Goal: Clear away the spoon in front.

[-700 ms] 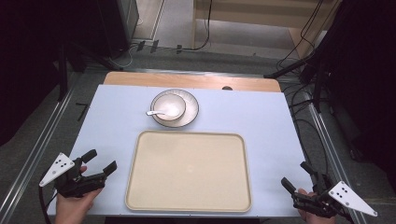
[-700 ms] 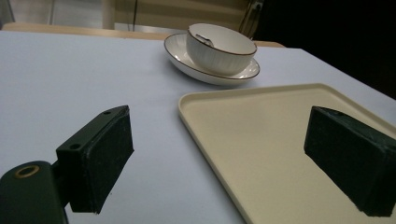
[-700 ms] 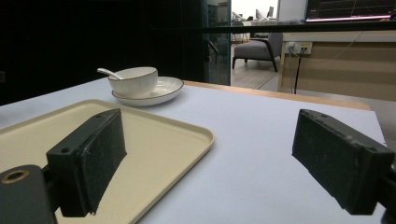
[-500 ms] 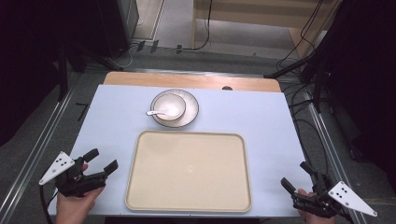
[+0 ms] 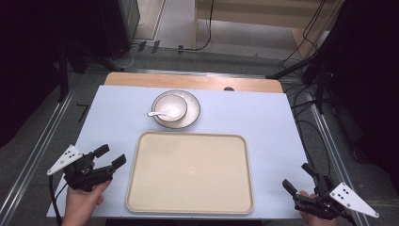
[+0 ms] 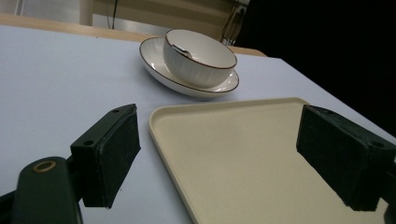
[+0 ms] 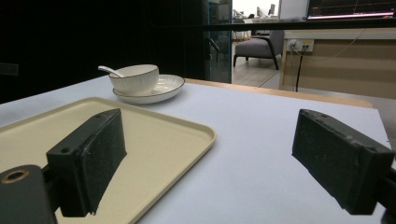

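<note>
Now: both grippers wait wide at the near corners of the table

Here the left gripper, held in a hand at the near left corner of the pale blue table, hangs just beside the left edge of the cream rectangular plastic tray. Its jaws stand spread wide with nothing between them; in the left gripper view one black pad sits over the bare table top and the other over the tray's floor, and the tray's near left rim runs between them.

The right gripper sits at the near right corner of the table, clear of the tray's right edge, and its jaws are likewise spread and hold nothing.

The tray lies flat in the middle of the table's near half. Beyond it, toward the far edge, stands a white ribbed ceramic bowl with a dark rim on a matching white plate. A white ceramic spoon rests in the bowl, its handle sticking out over the bowl's left side. Bowl and plate are well apart from both grippers.
</note>
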A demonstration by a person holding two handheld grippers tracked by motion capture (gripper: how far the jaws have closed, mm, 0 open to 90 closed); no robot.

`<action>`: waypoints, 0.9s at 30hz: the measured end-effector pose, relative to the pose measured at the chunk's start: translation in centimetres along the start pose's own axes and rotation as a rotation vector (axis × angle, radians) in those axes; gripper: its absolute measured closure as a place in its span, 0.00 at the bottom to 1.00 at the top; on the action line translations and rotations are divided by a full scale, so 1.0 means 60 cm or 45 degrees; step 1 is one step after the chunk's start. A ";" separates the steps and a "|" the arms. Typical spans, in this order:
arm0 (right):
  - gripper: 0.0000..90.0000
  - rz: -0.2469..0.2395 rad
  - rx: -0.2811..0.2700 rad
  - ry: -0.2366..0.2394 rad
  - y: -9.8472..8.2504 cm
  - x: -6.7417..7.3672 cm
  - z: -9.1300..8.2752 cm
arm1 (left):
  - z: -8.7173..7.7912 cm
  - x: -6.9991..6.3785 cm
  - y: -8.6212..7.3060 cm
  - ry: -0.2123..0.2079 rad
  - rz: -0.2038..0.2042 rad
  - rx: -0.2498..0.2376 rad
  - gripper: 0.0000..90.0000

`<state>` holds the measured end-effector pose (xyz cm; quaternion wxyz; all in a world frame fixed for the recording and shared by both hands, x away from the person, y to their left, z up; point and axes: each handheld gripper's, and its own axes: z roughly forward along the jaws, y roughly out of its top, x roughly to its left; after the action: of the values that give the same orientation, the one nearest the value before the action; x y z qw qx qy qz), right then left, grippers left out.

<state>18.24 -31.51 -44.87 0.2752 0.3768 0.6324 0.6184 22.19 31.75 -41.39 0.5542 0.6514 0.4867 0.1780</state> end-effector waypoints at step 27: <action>0.11 0.004 -0.001 0.004 -0.002 -0.002 -0.002 | 0.139 -0.010 0.071 0.042 -0.142 0.039 0.18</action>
<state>18.20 -31.70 -44.97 0.2733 0.3770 0.6320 0.6195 30.19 27.04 -40.09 0.5450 0.6287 0.5340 0.1501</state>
